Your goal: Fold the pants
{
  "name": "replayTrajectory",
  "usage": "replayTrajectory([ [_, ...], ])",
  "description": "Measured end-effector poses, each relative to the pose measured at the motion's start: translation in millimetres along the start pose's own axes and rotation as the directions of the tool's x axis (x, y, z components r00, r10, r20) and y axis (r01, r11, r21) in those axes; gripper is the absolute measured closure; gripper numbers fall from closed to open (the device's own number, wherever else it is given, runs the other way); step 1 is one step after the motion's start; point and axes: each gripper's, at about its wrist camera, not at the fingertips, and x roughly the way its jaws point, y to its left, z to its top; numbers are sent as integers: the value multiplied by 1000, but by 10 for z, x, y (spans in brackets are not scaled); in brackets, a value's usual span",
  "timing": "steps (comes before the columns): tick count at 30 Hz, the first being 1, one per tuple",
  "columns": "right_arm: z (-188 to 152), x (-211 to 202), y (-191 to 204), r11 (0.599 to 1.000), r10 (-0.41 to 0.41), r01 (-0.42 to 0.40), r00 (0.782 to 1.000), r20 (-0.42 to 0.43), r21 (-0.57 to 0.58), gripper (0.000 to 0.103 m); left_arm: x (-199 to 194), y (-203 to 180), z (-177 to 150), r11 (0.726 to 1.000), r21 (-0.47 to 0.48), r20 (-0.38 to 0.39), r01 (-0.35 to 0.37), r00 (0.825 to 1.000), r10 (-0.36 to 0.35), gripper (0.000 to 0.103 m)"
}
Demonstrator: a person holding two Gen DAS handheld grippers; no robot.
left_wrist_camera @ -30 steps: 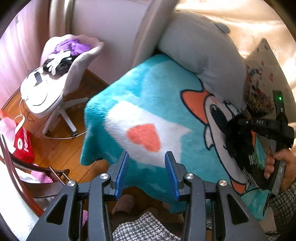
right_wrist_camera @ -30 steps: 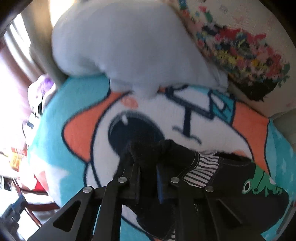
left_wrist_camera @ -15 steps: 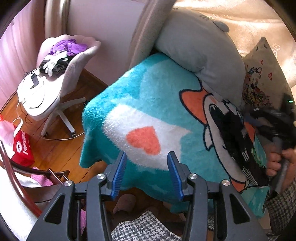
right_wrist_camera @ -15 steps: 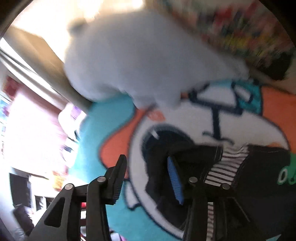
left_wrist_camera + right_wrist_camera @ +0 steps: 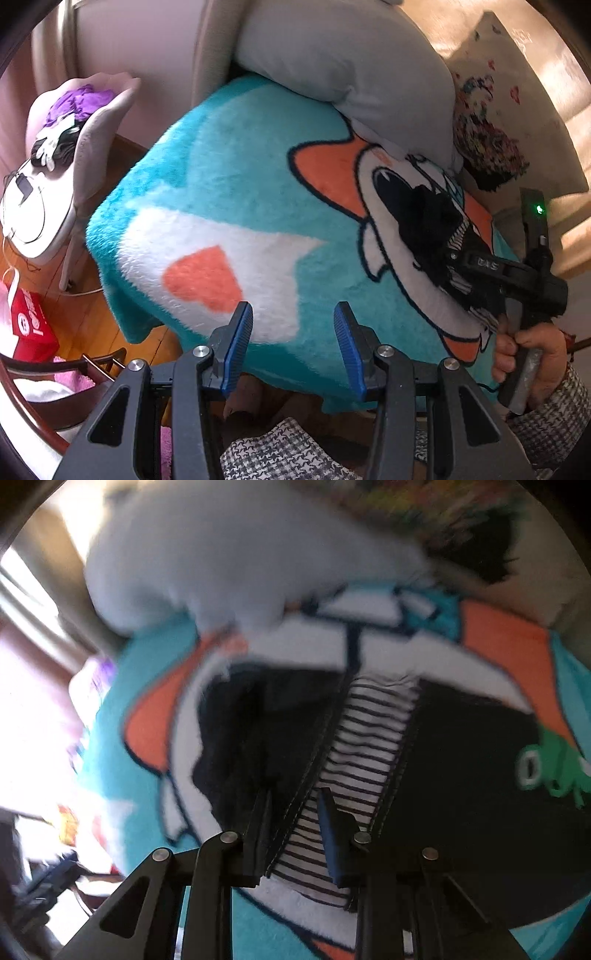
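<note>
The small black pants [image 5: 461,760], with a striped lining and a green frog print, lie on the teal cartoon blanket [image 5: 240,192]. They also show in the left wrist view [image 5: 432,225] at the right. My right gripper [image 5: 293,801] is open, its jaws apart just above the striped waist, gripping nothing; this view is blurred. The left wrist view shows it held by a hand over the pants [image 5: 480,266]. My left gripper [image 5: 293,321] is open and empty above the blanket's near edge, well left of the pants.
A grey pillow [image 5: 351,62] and a floral cushion [image 5: 484,133] lie behind the blanket. A pale swivel chair [image 5: 55,162] with clothes stands on the wooden floor at left, beside a red bag [image 5: 33,325] and a dark wooden chair [image 5: 44,373].
My right gripper let go of the black pants and opened, then came down over the striped waist. My left gripper moved slightly closer to the blanket, still open.
</note>
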Motion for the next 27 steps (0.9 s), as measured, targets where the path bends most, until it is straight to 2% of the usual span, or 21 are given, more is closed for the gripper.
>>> replayTrajectory([
  [2,6,-55,10,1000,0,-1,1000,28,20,74,21,-26,-3,1000,21,-7,-2,1000,3,58],
  [5,-47,-318,-69,997,53,-58,994,94,55,72,67,-26,6,999,32,-21,4,1000,-3,58],
  [8,-139,-544,-239,997,4,-17,985,170,78,63,132,-27,39,999,34,-39,20,999,-19,58],
  [11,-221,-520,-505,991,-69,51,987,147,122,63,193,-84,85,998,45,-56,43,998,-41,58],
  [17,-513,-597,-1237,955,-208,170,968,139,242,63,175,-392,135,994,101,-47,43,998,-38,58],
  [20,-664,-736,-1817,921,-268,212,954,135,328,63,144,-590,143,992,122,-33,25,999,-21,58],
  [24,-849,-998,-2544,865,-309,211,939,153,455,63,114,-913,159,989,147,-30,18,999,-14,58],
  [27,-1018,-1292,-3031,823,-318,169,929,192,542,61,119,-1258,167,981,195,-23,2,1000,3,58],
])
